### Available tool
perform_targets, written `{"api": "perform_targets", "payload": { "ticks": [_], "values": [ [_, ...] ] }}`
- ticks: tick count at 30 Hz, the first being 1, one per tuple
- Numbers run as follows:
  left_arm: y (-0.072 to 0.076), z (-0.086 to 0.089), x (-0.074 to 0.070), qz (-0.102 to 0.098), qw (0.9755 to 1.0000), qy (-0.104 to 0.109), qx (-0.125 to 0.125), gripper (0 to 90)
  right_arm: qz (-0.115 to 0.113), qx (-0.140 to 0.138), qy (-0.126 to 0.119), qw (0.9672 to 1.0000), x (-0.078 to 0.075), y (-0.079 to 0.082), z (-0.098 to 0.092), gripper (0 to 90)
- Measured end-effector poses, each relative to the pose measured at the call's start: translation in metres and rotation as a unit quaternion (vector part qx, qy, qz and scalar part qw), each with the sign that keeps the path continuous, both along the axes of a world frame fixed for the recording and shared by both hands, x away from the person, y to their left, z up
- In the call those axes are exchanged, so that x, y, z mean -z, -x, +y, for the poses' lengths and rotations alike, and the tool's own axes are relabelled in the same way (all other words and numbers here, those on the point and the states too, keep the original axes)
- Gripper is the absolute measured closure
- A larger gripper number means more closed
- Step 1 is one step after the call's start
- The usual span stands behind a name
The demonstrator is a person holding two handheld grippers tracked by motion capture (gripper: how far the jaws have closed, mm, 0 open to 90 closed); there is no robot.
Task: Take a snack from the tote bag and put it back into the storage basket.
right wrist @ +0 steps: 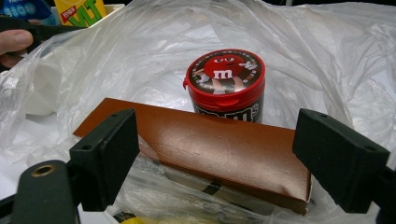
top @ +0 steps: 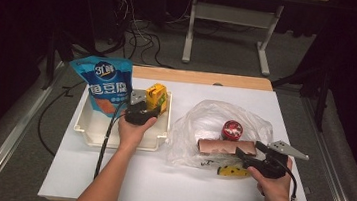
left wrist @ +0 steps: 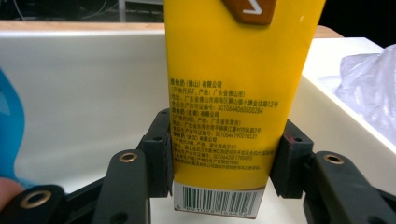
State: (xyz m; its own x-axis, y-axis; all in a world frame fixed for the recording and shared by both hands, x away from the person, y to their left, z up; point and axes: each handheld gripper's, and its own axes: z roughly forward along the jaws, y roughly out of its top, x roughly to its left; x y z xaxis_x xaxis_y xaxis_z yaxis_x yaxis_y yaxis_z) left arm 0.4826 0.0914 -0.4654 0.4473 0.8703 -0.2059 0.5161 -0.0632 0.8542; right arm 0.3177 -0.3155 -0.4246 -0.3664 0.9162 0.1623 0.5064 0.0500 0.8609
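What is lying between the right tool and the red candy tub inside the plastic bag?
A flat brown box lies crosswise between the right tool and the red candy tub, as the right gripper view shows.

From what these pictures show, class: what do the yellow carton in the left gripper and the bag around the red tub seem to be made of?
Yellow carton: probably coated paperboard with a smooth, slightly glossy finish, going by its flat faces, printed text and barcode.
Bag: thin clear plastic film, glossy and crinkled; the red tub shows through it.
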Motion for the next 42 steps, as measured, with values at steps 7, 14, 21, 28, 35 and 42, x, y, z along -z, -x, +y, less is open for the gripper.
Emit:
{"api": "perform_targets", "payload": {
  "ticks": [7,14,21,28,35,42],
  "values": [
    [0.0,-0.009,0.003,0.006,0.9987,-0.042,0.028,50.7,0.007,0.007,-0.001,1.0,0.003,0.002,-0.003,15.2],
    [0.0,-0.011,0.003,0.008,0.9983,-0.047,0.035,50.1,0.008,0.004,-0.001,1.0,0.004,0.002,-0.003,15.4],
    [0.004,-0.011,0.0,0.035,0.9969,-0.061,0.036,47.9,0.004,0.007,0.003,1.0,0.002,0.002,0.001,15.8],
    [0.007,-0.01,-0.003,0.047,0.996,-0.06,0.046,42.1,0.002,0.007,0.007,0.9999,0.001,0.005,0.006,16.0],
    [0.02,-0.001,-0.012,0.037,0.9977,-0.028,0.05,31.5,0.0,0.007,0.014,0.9999,0.001,0.006,0.008,16.0],
    [0.042,0.012,-0.022,0.028,0.9991,-0.02,0.022,40.1,-0.001,0.013,0.009,0.9999,0.001,0.006,0.004,16.0]
  ]
}}
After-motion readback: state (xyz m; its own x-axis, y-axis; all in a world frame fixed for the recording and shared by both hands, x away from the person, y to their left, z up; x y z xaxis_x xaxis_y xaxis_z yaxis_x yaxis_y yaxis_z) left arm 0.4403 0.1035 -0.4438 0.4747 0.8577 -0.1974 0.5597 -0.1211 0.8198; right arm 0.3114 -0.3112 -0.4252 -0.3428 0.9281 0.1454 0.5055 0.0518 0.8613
